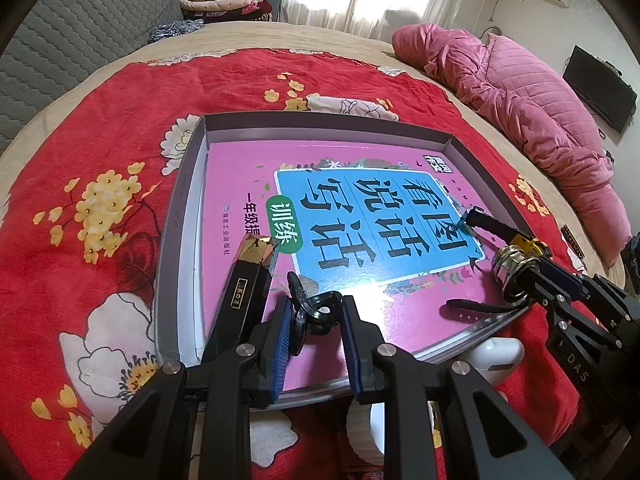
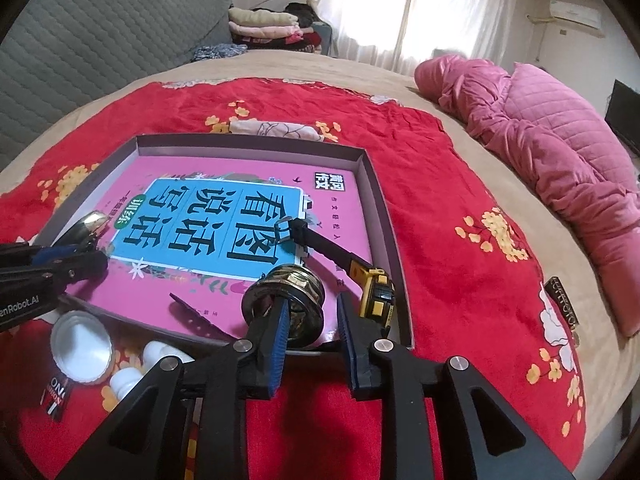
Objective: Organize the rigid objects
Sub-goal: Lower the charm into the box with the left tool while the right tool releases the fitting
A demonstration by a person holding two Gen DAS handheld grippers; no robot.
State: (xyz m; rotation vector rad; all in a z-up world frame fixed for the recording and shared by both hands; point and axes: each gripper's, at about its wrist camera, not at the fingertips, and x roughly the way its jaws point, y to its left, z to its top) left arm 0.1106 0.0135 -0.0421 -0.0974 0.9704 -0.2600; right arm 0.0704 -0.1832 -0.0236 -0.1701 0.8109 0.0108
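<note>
A grey shallow box (image 1: 182,200) (image 2: 384,216) lies on the red bedspread and holds a pink book (image 1: 248,168) (image 2: 256,168). On the book lie a black and gold bar (image 1: 250,284), a small black clip (image 1: 316,310), a wristwatch (image 1: 516,262) (image 2: 296,300) with a black strap, and a yellow piece (image 2: 376,292). My left gripper (image 1: 314,344) is open, its jaws either side of the black clip. My right gripper (image 2: 310,340) (image 1: 560,292) is open around the watch's metal case.
A white round lid (image 2: 82,346), white earbud case (image 1: 496,356) (image 2: 160,354) and other small items lie off the box's near edge. A pink quilt (image 1: 540,112) (image 2: 560,152) lies at the right. Folded clothes (image 1: 220,0) sit at the back.
</note>
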